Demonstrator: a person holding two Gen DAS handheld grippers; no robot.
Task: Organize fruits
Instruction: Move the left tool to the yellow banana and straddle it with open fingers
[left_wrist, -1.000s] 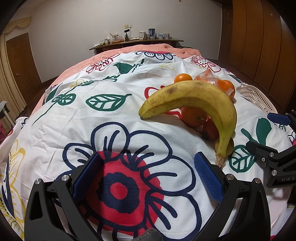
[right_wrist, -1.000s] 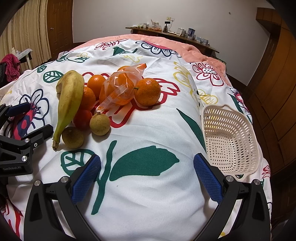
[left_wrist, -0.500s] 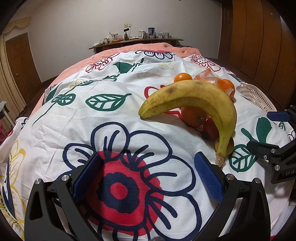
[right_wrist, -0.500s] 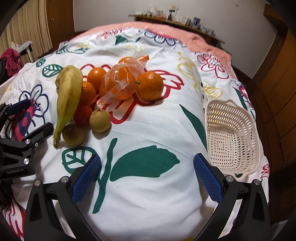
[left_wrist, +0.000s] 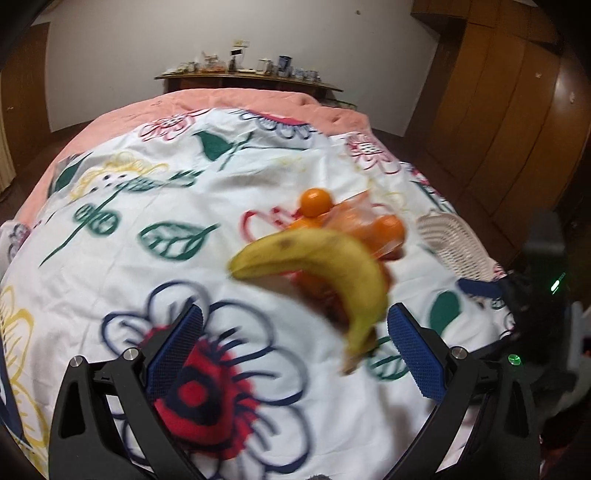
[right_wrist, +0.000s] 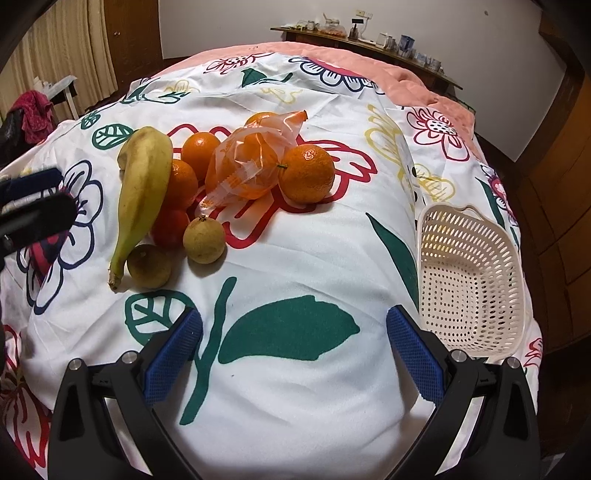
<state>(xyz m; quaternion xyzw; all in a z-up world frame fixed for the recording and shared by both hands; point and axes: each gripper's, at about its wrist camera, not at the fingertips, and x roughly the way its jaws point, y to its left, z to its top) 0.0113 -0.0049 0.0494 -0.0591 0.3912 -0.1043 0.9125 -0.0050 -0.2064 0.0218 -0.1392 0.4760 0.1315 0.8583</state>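
Note:
A yellow banana lies on the flowered bedspread beside several oranges, a thin plastic bag over some of them, and two small brownish-green fruits. An empty white perforated basket sits to the right. My right gripper is open and empty, short of the fruit. My left gripper is open and empty; the banana lies ahead of it, to the right, in a blurred view. The basket shows far right there.
The bed ends in a pink cover at the far side. A wooden shelf with small items stands against the wall. Wooden wardrobes line the right side. The left gripper's fingers show at the left of the right wrist view.
The left gripper has swung and risen, so the fruit pile sits further away and the view is blurred. The right gripper has lifted and tilted slightly. Both stay open.

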